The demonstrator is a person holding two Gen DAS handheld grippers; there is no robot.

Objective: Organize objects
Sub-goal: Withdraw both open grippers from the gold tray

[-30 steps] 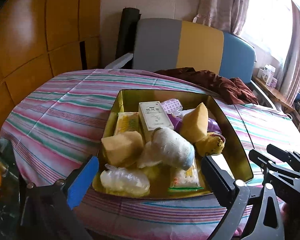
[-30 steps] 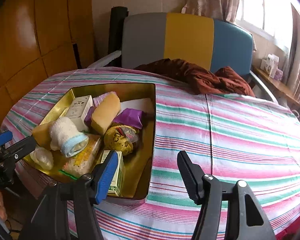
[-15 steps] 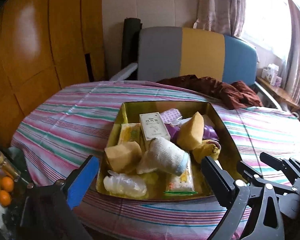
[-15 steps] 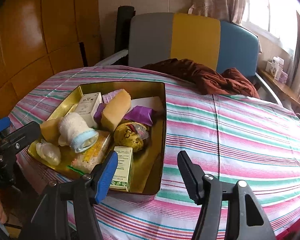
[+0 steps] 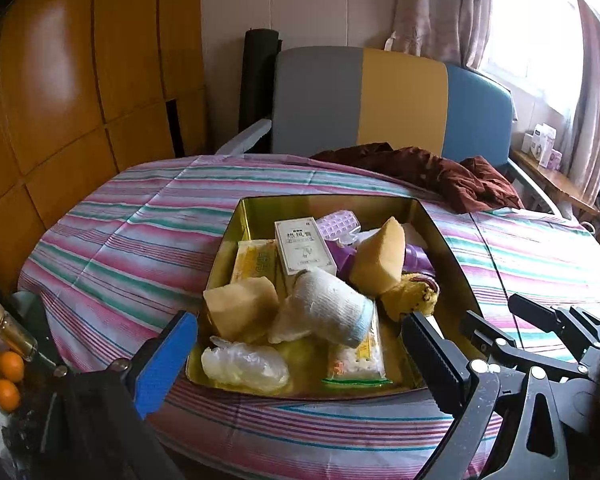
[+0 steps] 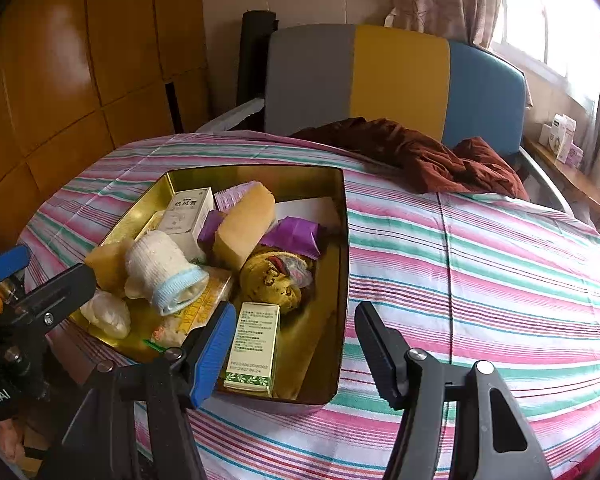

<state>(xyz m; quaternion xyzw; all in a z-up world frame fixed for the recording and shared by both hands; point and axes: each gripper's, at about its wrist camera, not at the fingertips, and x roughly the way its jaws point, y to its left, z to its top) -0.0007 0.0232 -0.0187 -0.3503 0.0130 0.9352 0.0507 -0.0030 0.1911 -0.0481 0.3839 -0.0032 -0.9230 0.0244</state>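
Observation:
A gold metal tin (image 5: pixel 448 248) (image 6: pixel 342 240) sits on the striped tablecloth, filled with several items. Among them are a white rolled sock with a blue cuff (image 5: pixel 332 308) (image 6: pixel 168 266), two yellow sponge blocks (image 5: pixel 380 256) (image 5: pixel 240 308), a white medicine box (image 5: pixel 304 246) (image 6: pixel 188 210), a clear plastic bag (image 5: pixel 244 364), a purple wrapper (image 6: pixel 294 236), a yellow patterned pouch (image 6: pixel 274 284) and a green-and-white box (image 6: pixel 254 344). My left gripper (image 5: pixel 296 360) hovers open at the tin's near edge. My right gripper (image 6: pixel 294 344) stands open over the tin's near right corner. Neither holds anything.
A dark red cloth (image 5: pixel 428 172) (image 6: pixel 420 152) lies at the table's far side before a grey, yellow and blue chair back (image 6: pixel 380 80). Small oranges and a bottle (image 5: pixel 8 360) stand low at the left. Bare striped tablecloth (image 6: pixel 480 280) spreads right of the tin.
Both views have drawn back and tilted slightly, so the tin sits lower and smaller in frame. Nothing in the tin has moved, and both grippers stay open.

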